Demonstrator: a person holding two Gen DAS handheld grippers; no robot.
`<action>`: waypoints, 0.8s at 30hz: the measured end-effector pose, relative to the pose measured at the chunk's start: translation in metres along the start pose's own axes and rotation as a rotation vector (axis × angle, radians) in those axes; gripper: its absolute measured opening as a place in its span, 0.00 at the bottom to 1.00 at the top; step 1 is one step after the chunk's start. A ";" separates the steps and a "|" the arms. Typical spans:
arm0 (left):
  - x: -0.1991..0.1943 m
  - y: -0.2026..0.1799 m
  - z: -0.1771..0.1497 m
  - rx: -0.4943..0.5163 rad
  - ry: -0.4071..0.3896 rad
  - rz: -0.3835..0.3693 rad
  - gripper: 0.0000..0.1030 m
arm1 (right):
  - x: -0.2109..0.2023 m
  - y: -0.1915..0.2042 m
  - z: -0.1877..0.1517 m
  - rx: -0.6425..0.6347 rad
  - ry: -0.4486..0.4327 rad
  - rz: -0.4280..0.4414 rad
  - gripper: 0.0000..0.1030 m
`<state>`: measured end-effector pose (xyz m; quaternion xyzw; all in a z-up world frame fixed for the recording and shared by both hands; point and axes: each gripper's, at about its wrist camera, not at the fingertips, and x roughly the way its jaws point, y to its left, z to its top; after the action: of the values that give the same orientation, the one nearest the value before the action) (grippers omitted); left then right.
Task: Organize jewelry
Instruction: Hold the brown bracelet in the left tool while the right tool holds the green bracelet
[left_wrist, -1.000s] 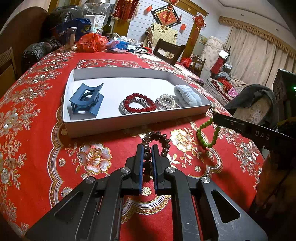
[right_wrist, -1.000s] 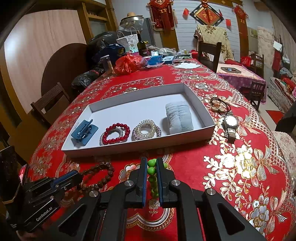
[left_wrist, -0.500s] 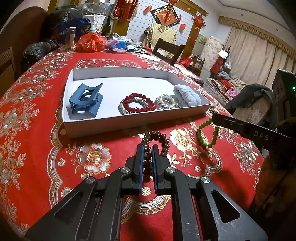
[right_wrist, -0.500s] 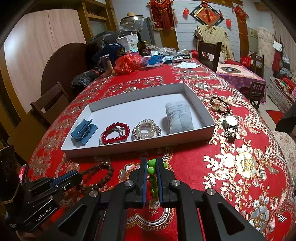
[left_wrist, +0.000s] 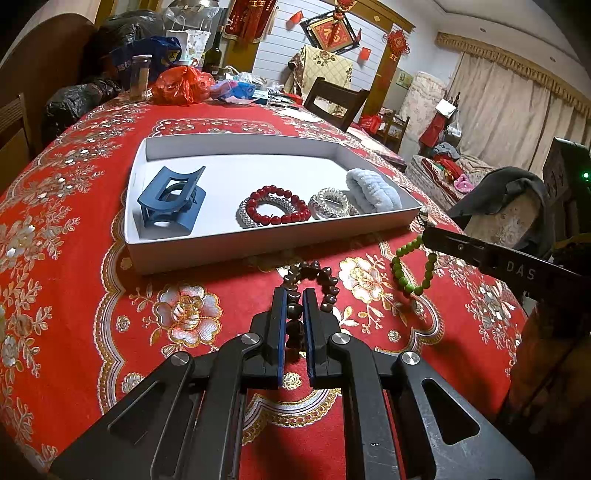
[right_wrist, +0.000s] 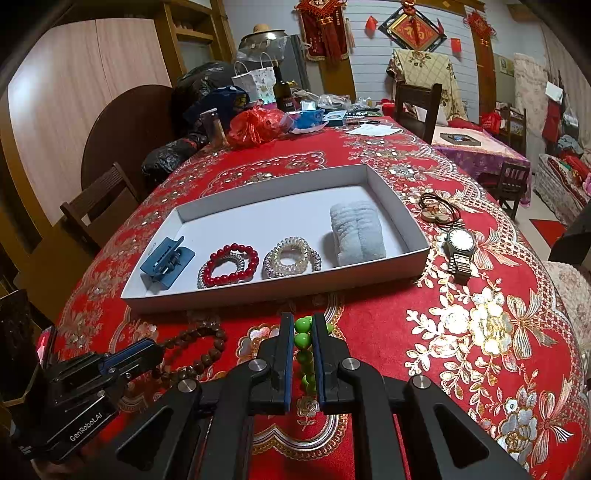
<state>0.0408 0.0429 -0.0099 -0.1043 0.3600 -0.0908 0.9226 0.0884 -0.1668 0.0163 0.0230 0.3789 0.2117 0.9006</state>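
Note:
My left gripper (left_wrist: 294, 295) is shut on a dark brown bead bracelet (left_wrist: 325, 277), which loops out ahead of the fingertips over the red cloth. My right gripper (right_wrist: 303, 325) is shut on a green bead bracelet (right_wrist: 303, 341); from the left wrist view that green bracelet (left_wrist: 410, 269) hangs off the right gripper's tip. Just beyond both stands a white tray (left_wrist: 258, 242) holding a blue hair claw (left_wrist: 170, 201), a red bead bracelet (left_wrist: 279, 205) over a silver coil, a clear spiral hair tie (left_wrist: 330, 203) and a pale blue scrunchie (left_wrist: 373, 190).
A wristwatch (right_wrist: 460, 247) and a black cord with a pendant (right_wrist: 437, 210) lie on the cloth right of the tray. Bags, a bottle (right_wrist: 282, 90) and clutter crowd the table's far end. Chairs stand at the far side and to the left.

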 end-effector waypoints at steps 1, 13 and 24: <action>0.000 0.000 0.000 0.000 0.000 0.000 0.07 | 0.000 0.000 0.000 0.000 0.000 0.001 0.08; 0.000 0.000 0.000 0.000 0.000 0.000 0.07 | 0.000 -0.002 0.000 -0.001 -0.002 -0.002 0.08; 0.000 0.000 -0.001 0.000 -0.001 0.000 0.07 | 0.000 -0.002 0.000 -0.003 -0.002 -0.004 0.08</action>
<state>0.0404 0.0431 -0.0103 -0.1045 0.3598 -0.0907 0.9227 0.0891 -0.1686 0.0161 0.0212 0.3777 0.2106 0.9014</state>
